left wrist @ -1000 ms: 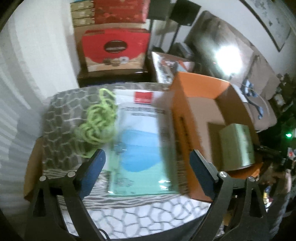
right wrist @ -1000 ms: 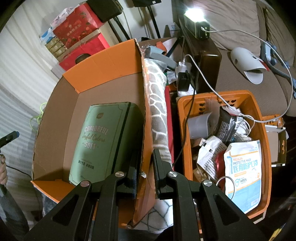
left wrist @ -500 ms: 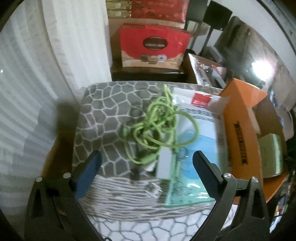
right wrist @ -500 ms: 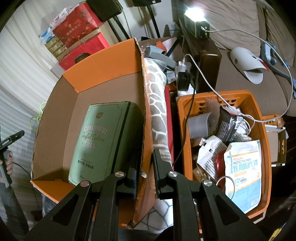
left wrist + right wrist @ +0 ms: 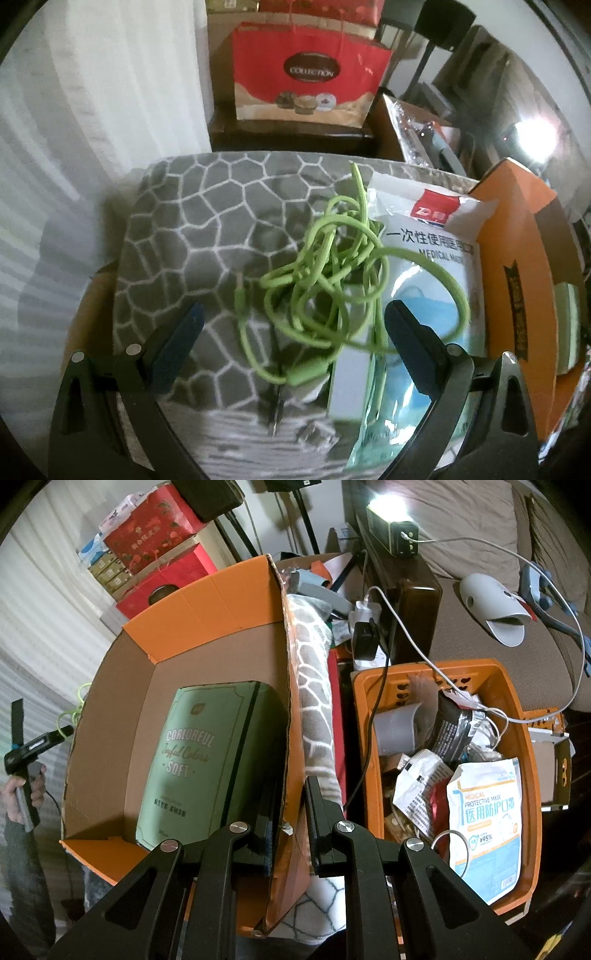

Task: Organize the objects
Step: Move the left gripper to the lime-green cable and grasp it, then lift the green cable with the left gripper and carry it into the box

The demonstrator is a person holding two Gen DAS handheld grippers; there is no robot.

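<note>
Your left claw (image 5: 293, 321): fingers spread wide, holding nothing, poised over the tangled green cable (image 5: 332, 280). The cable lies on the grey patterned blanket (image 5: 192, 229), partly overlapping the medical mask packet (image 5: 424, 258). Your right claw (image 5: 291, 819): clamped on the side wall of the orange cardboard box (image 5: 207, 602), which contains a green tissue pack (image 5: 207, 760). Orange basket (image 5: 532, 775) of clutter just beside the blanket's far side.

Grey blanket (image 5: 192, 236) left of the green cable (image 5: 332, 280) looks bare; mask packet (image 5: 424, 266) crowds its right.
</note>
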